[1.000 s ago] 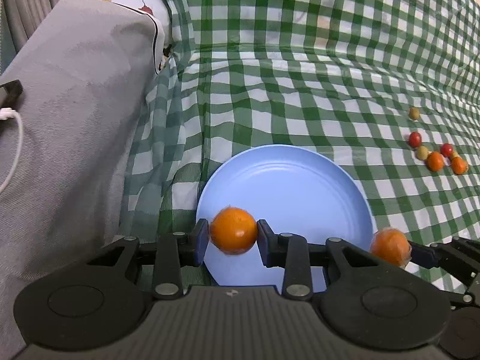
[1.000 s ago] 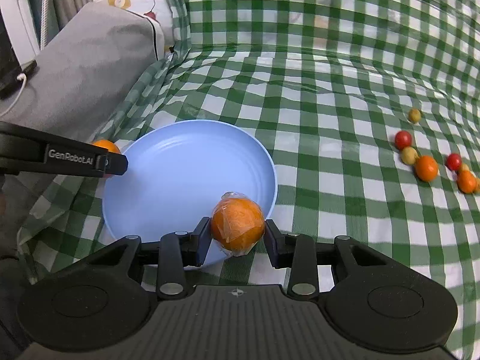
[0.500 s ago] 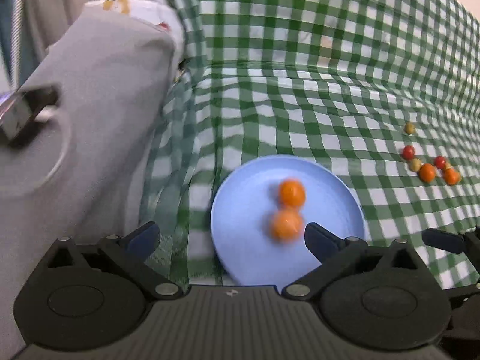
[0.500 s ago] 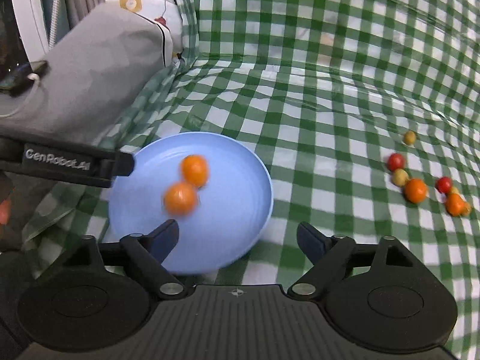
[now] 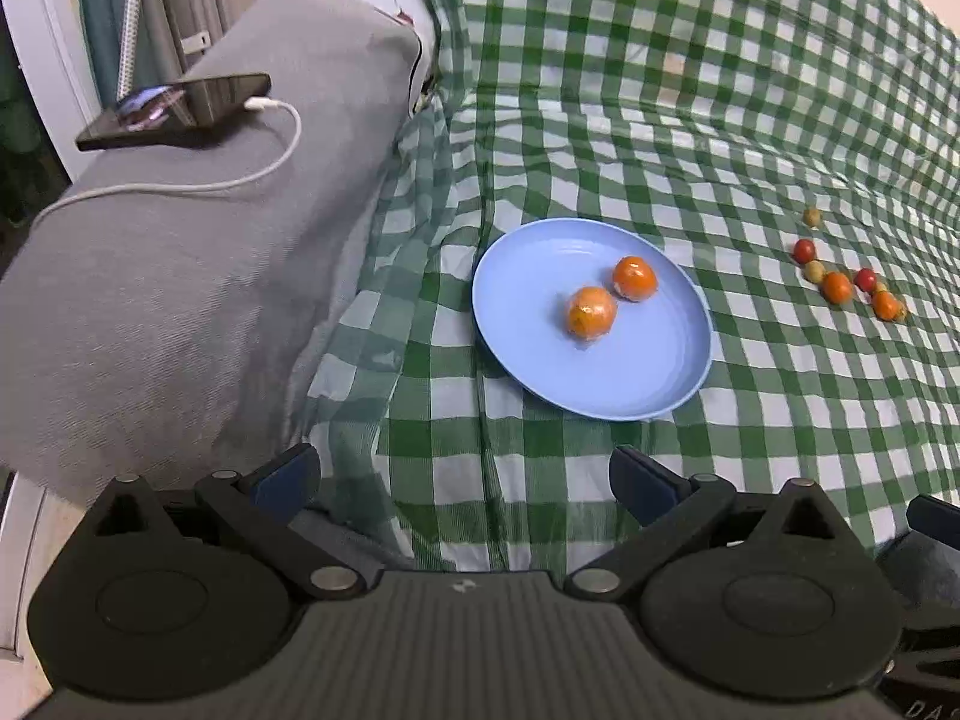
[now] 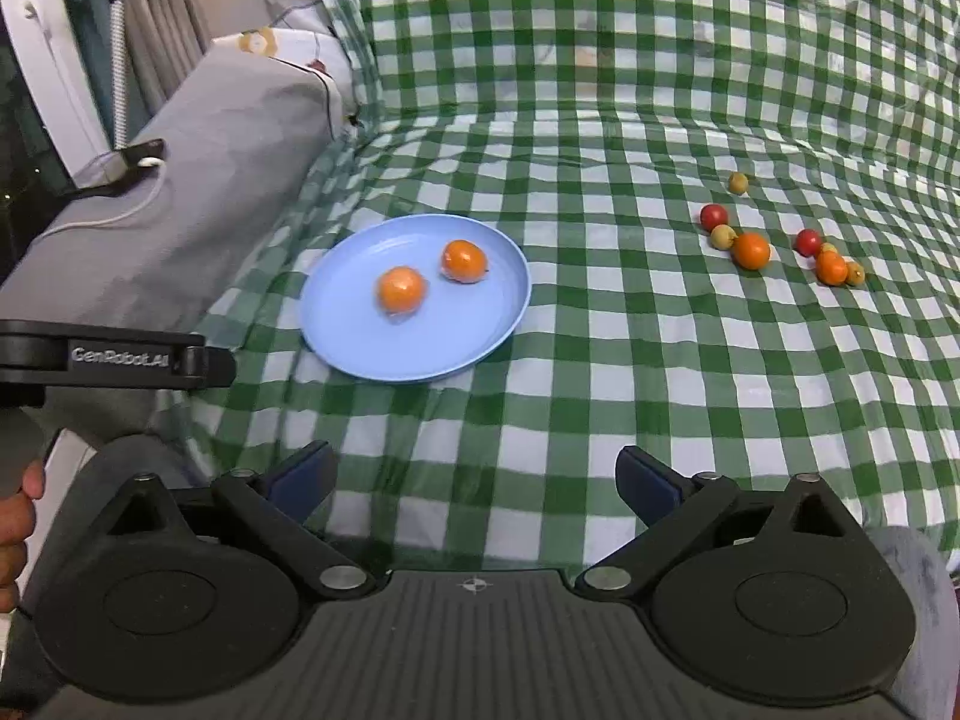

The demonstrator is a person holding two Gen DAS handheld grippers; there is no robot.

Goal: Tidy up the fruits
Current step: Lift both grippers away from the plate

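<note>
A light blue plate [image 5: 648,384] [image 6: 480,336] lies on the green checked cloth. Two wrapped oranges lie on it side by side: one [image 5: 591,312] [image 6: 401,290] nearer, one [image 5: 635,278] [image 6: 463,260] farther right. A cluster of small red, orange and yellow-green fruits [image 5: 837,287] [image 6: 750,249] lies on the cloth to the right. My left gripper [image 5: 462,480] is open and empty, pulled back short of the plate. My right gripper [image 6: 477,480] is open and empty, also back from the plate. The left gripper's finger [image 6: 120,357] shows at the left of the right wrist view.
A grey cushioned armrest [image 5: 198,276] rises to the left of the plate, with a phone [image 5: 174,111] and white charging cable [image 5: 180,186] on it. The checked cloth [image 6: 600,120] runs up a backrest behind.
Both grippers have opened and let go of their oranges, which now lie on the plate. Both grippers have drawn back and up from the plate.
</note>
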